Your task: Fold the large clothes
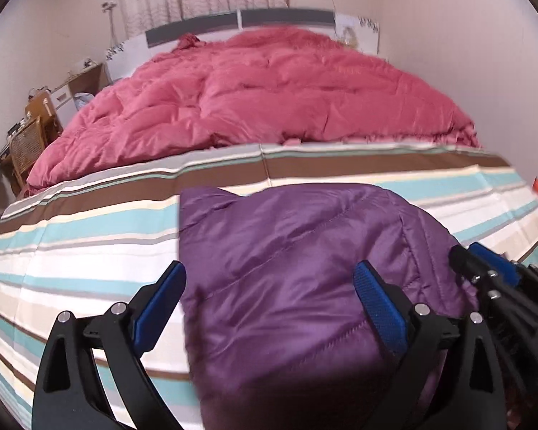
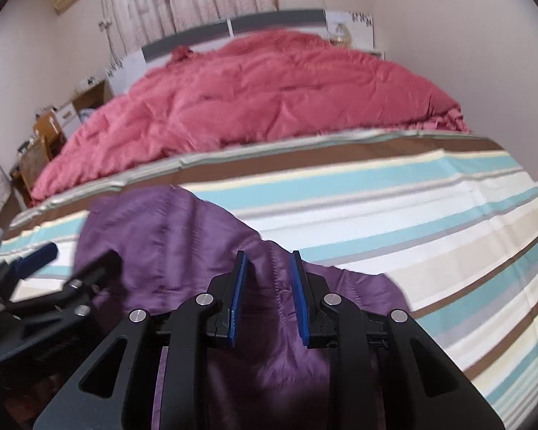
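One purple quilted jacket lies bunched on the near part of a striped bedsheet, and one pink comforter is heaped across the far half of the bed, up against the grey headboard. Two grippers work at the near edge, side by side.

The left gripper stands wide open over the jacket: its left pad is above the garment's left edge and its right pad above the middle of the fabric, and neither presses on the cloth.

The right gripper has its two blue pads set narrowly apart, with a stitched ridge of the jacket rising between them. Whether the pads pinch that fold I cannot tell, as the fabric there is blurred.
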Available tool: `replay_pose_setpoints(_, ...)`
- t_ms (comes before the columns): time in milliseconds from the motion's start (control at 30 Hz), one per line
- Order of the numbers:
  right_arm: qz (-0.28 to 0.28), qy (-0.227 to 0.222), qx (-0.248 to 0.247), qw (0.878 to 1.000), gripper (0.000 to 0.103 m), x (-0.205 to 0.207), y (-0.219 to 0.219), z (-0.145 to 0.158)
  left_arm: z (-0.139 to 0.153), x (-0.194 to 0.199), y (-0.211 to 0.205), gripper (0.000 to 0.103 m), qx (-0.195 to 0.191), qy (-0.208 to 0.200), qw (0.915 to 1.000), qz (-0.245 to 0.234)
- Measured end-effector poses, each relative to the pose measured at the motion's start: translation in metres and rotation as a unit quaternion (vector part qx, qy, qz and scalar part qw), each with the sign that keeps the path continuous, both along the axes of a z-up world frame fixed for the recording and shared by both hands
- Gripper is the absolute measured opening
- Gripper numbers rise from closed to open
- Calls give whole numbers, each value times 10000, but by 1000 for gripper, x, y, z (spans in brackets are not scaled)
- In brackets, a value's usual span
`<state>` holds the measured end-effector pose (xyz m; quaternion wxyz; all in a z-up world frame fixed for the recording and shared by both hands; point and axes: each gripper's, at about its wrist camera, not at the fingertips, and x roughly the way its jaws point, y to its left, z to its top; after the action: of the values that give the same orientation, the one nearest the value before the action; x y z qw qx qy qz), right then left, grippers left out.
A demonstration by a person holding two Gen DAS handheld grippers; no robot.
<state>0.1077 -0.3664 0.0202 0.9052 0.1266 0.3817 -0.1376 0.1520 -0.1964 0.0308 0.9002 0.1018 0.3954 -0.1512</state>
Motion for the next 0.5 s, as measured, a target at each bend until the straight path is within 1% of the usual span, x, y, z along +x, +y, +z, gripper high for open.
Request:
replay_pose_setpoints(33, -22, 68, 65, 10000, 24, 3, -2, -6, -8, 6, -4, 95, 87, 118, 9999, -40)
replay_pose_setpoints(100, -80, 118, 109, 9998, 24, 6, -6, -18, -19, 13, -6, 95, 53, 302, 9995, -51)
replay_pose_setpoints(167, -74, 135, 13, 9999, 24, 10, -5, -27, -28, 18, -8, 96, 42, 366, 9993, -10)
replay_pose_setpoints(233, -69, 150, 46, 9999, 24, 14, -8, -35, -36, 21, -11, 96, 64, 423, 9991, 20)
replay_pose_setpoints(300, -78, 160, 86, 9998, 23, 16, -10, -40, -38, 20, -12, 96, 75, 415, 9991, 25)
replay_pose_setpoints(400, -57, 103, 90, 9999, 24, 13, -9, -37, -35, 12, -10, 96, 143, 296, 9995, -42)
replay_pose_setpoints(467, -20, -7, 226, 9997, 24, 5, -11, -30, -28, -1, -5, 96, 139, 169, 9996, -171)
replay_pose_setpoints(500, -27, -132, 255, 9996, 24, -5, -11, -22, -24, -9, -1, 96, 88, 123, 9996, -250)
